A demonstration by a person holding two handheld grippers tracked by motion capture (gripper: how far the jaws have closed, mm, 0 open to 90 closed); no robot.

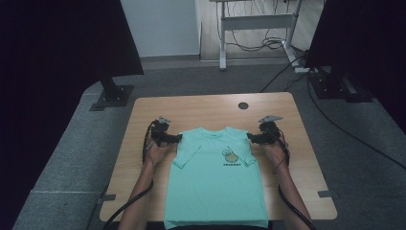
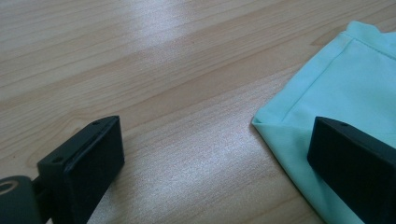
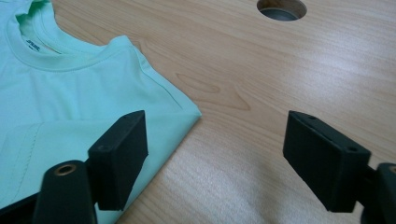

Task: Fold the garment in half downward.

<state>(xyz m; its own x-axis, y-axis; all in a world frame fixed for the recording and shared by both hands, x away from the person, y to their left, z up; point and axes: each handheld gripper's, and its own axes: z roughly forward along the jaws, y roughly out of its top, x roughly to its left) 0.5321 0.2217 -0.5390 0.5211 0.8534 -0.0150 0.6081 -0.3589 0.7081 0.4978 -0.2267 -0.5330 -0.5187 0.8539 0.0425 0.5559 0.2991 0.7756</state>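
Here the shirt lies flat on the desk. Both grippers, left and right, are wide apart at its shoulders. It looks soft and floppy, so pinch the folded shoulder edges.

Light wooden desk with rounded corners, standing on grey carpet floor. Lying flat on it, a mint green T-shirt, sleeves folded inward, hem hanging slightly over the near edge. Showing a round cable hole near the far edge.
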